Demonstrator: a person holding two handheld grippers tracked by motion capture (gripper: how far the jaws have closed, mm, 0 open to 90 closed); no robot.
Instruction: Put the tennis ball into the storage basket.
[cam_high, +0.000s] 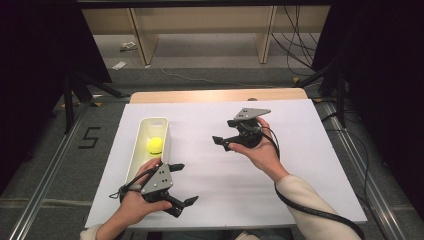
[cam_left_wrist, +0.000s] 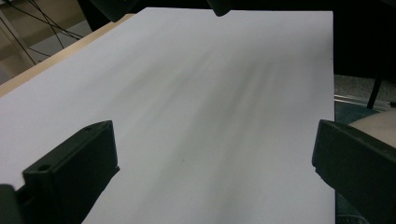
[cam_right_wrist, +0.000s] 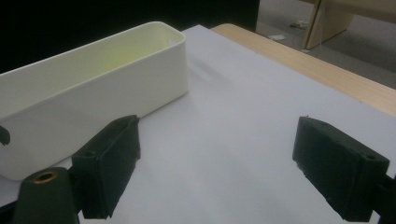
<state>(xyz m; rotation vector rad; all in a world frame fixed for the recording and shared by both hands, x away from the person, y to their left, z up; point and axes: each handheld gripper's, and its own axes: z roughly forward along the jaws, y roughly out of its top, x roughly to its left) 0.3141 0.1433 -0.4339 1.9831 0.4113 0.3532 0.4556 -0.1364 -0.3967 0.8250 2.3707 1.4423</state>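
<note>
Nearest the person, the left gripper (cam_high: 184, 182) is hovering just beside the near end of the white bin (cam_high: 143, 126), its jaws spread wide and holding nothing; in the left gripper view they are framing bare white table sheet (cam_left_wrist: 210, 116). Farther in, the right gripper (cam_high: 222, 143) is hanging over the middle of the sheet, jaws likewise spread and empty, pointing toward the bin. The yellow ball (cam_high: 154, 145) is lying inside the bin, about midway along it. This looks like the pause between placing and picking: any next move calls for reaching down over the bin wall to close on the ball.
</note>
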